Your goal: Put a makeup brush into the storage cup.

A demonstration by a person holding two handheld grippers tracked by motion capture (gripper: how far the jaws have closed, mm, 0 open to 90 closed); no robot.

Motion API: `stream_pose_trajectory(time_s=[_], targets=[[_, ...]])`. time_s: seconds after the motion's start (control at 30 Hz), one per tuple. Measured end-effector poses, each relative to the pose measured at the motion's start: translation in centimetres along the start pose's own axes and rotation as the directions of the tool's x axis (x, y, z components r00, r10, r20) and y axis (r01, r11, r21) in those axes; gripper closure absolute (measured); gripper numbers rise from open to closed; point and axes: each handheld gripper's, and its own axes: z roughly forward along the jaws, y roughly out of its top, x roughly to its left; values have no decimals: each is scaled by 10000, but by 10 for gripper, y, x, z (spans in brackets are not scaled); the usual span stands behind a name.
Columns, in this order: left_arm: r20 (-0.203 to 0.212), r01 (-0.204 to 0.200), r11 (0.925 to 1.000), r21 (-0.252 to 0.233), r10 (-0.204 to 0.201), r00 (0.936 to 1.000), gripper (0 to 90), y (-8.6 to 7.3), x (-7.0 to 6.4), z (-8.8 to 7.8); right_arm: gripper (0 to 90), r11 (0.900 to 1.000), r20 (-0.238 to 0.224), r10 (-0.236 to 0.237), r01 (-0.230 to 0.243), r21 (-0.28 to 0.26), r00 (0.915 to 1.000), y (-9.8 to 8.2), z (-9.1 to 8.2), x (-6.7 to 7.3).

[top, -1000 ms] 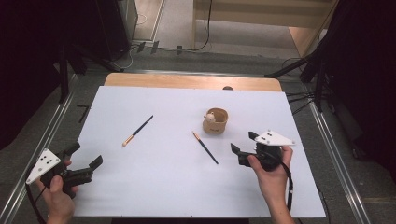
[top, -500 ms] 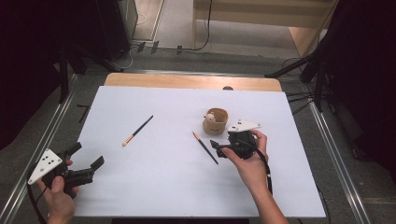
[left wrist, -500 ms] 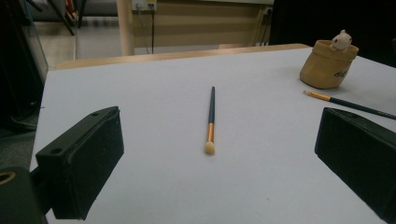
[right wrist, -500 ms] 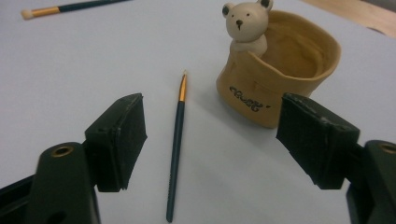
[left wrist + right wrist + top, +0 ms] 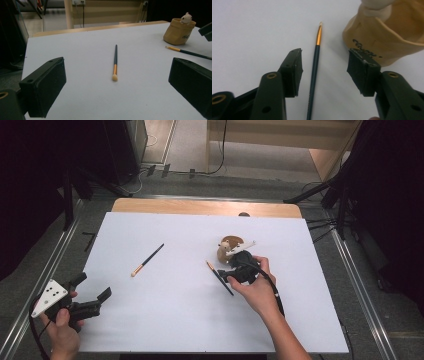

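The right gripper (image 5: 324, 71) is set low over the dark brush (image 5: 315, 72) at frame centre, jaws just closing in, pads not yet touching it. The tan cup (image 5: 387, 32) is seen upper right. The left gripper (image 5: 85, 302) is held wide apart, lower left.

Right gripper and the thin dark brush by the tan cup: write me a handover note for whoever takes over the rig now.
Right gripper: open, jaws have just been closing, straddling the thin dark gold-ferruled brush, pads not yet on it.
Left gripper: open, idle near the table's front left corner.
Tan cup with small white figure: upright beside the right gripper.
Second dark brush, pale tip: lies loose mid-left.
Done: nothing picked up.
Left: probably grip the brush, then the second.
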Motion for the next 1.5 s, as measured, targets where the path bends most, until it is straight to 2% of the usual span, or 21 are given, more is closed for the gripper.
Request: stream_pose_trajectory(time_s=[0.17,0.23,0.33,0.4,0.5,1.0,1.3,1.43,1.47,1.5], targets=[[-56,-42,10000,41,42,10000,18,-1,0,1,608,9962,-160,-65,78,873,9999,9,8,1],[-82,-78,10000,41,78,9999,18,-1,0,1,616,9924,-211,22,4,1227,9998,12,11,3],[-98,-118,9999,60,119,9999,19,-1,0,0,617,9892,-80,7,5,1464,10000,15,15,4],[-102,-137,9999,94,138,9999,18,-1,0,0,626,9871,-152,344,-316,1566,9993,17,19,7],[-105,-151,9998,101,153,9998,18,-1,0,1,653,9804,26,-16,11,1973,10000,20,23,10],[-86,-234,9996,147,236,9997,19,-1,0,1,689,9620,122,289,-311,2711,9995,27,35,6],[-71,-205,9997,157,206,9998,18,-1,0,2,705,9541,90,203,-221,2988,9998,29,43,8],[-52,-213,9997,157,213,9998,18,-1,1,2,712,9515,110,-14,-21,3075,9999,29,45,8],[-55,-207,9997,153,208,9998,19,-1,0,2,715,9493,136,81,-119,3140,9999,30,45,9],[-50,-200,9997,146,201,9998,19,-1,1,2,716,9503,144,-128,77,3112,9998,30,46,9]])
